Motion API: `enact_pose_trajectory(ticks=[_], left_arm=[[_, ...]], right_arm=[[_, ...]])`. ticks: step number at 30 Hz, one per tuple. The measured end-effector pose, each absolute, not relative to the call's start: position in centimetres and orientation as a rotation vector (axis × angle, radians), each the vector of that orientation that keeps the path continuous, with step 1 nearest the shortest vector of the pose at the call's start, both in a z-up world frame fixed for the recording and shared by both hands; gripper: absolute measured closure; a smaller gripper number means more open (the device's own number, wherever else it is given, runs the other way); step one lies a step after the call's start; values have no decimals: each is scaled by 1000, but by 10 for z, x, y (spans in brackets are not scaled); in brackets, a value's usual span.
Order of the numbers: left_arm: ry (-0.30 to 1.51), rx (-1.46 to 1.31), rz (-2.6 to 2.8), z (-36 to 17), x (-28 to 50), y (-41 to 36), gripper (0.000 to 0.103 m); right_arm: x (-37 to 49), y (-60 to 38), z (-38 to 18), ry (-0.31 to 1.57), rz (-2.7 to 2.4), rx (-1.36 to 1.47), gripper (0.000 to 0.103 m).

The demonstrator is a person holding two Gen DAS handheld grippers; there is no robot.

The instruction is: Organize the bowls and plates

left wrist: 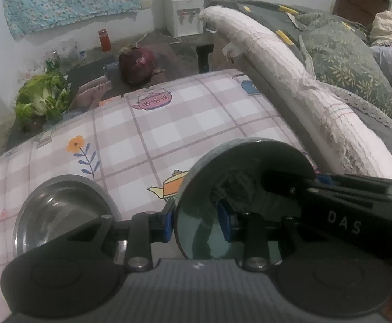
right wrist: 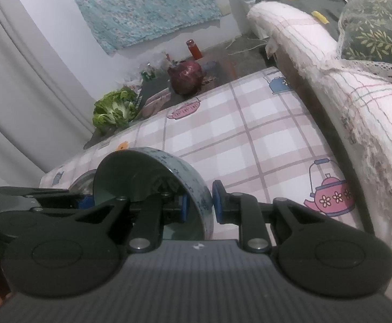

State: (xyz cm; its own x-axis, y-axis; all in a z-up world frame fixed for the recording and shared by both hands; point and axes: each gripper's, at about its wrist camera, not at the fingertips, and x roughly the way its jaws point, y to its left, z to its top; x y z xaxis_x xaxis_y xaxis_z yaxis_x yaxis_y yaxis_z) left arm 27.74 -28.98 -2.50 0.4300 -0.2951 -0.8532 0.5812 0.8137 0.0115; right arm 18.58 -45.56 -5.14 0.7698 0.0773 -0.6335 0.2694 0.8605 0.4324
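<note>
A blue-grey patterned bowl point(left wrist: 239, 158) hangs tilted just above the checked tablecloth point(left wrist: 182, 123), held from both sides. My left gripper point(left wrist: 196, 223) is shut on the bowl's left rim, one blue pad outside the wall and one inside. My right gripper point(left wrist: 274, 183) reaches in from the right and grips the opposite rim. In the right wrist view the bowl point(right wrist: 193, 177) sits between my right gripper's point(right wrist: 200, 204) blue pads, shut on its wall, with the left gripper point(right wrist: 84, 202) at the far side. A steel bowl point(left wrist: 61, 215) rests on the cloth at the left.
A bed with a rolled white blanket point(left wrist: 303, 80) borders the table on the right. Beyond the table's far edge lie a red cabbage point(left wrist: 136, 64), leafy greens point(left wrist: 42, 99), a person's bare feet point(left wrist: 91, 94) and a red bottle point(left wrist: 104, 40). A water dispenser point(left wrist: 185, 13) stands by the wall.
</note>
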Motion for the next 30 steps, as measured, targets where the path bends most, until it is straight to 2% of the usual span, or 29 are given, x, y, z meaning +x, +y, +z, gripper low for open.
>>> enact_pose_trajectory(ticks=[16,30], left_arm=[[931,255,-526,4,280,-255,69],[887,163,-428,30,283,-180,69]], right_arm=[[197,-433,-28,660,-46,504,85],[218,-375,-3,648,72,459,85]])
